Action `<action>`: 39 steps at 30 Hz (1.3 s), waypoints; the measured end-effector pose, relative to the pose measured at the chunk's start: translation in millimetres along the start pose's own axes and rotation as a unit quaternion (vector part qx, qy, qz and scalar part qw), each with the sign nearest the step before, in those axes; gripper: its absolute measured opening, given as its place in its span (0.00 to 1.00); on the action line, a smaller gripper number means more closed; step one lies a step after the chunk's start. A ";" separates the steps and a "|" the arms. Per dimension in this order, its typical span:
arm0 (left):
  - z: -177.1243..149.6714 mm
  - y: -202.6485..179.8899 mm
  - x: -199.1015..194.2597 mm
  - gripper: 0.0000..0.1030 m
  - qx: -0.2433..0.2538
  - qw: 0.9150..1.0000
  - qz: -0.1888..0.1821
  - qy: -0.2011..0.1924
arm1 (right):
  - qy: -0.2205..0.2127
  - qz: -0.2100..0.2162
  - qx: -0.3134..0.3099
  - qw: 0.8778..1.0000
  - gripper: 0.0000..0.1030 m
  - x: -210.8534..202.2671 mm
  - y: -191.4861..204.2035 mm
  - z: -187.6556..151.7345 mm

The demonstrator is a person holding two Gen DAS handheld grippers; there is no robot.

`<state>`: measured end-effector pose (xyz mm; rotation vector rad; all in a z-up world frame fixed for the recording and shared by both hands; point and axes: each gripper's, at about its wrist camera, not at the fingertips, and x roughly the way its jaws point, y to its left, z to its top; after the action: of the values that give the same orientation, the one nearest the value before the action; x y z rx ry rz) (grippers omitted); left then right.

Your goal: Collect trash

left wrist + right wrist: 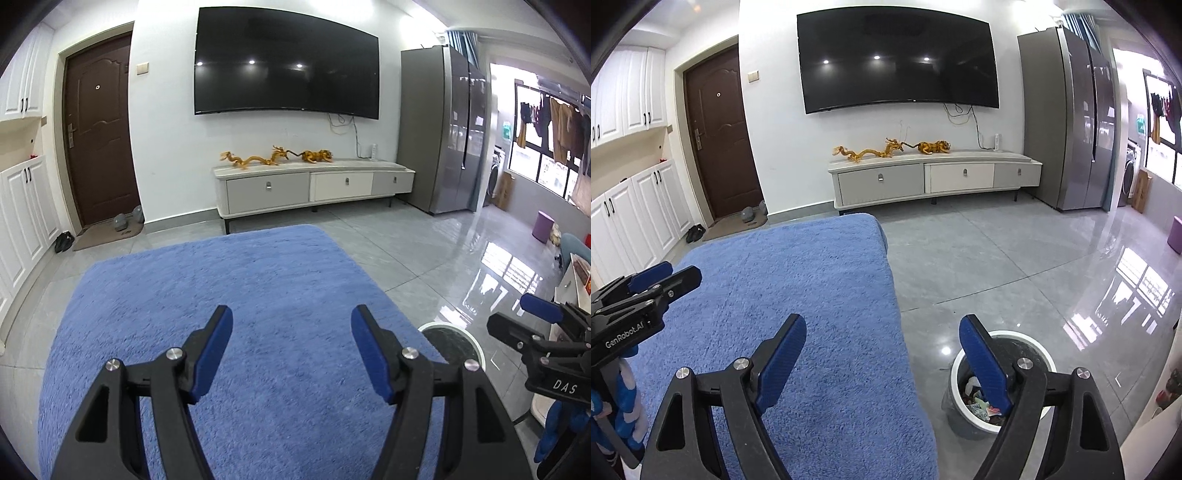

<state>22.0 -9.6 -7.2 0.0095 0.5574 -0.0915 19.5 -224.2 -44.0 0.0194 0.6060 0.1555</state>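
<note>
A round white trash bin with a dark liner stands on the floor beside the blue-covered table. Several pieces of crumpled trash lie inside it. My right gripper is open and empty, its right finger over the bin and its left finger over the blue cover. My left gripper is open and empty above the blue cover. The bin's rim shows at the table's right side in the left wrist view. No trash shows on the cover.
A TV hangs on the far wall above a low white cabinet with golden figurines. A grey fridge stands at the right, a brown door at the left. Glossy grey tile floor lies around the table.
</note>
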 end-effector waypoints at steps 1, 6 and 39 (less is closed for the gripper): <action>-1.5 1.8 -1.1 0.63 -0.001 1.000 0.002 -0.001 | -0.001 -0.002 -0.002 1.000 0.82 -1.3 2.4 -2.1; -6.3 3.3 -10.5 0.63 -0.007 1.000 0.008 -0.008 | -0.002 -0.013 -0.013 1.000 0.84 -5.8 8.9 -8.3; -14.8 -15.8 -30.7 0.74 -0.015 0.999 0.029 -0.028 | -0.046 -0.056 -0.002 0.997 0.87 -38.3 -4.4 -26.6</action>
<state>-13.2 -22.3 -3.3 -0.0059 0.5024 -0.0258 -26.1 -235.0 -44.5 -0.0118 0.5125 0.0478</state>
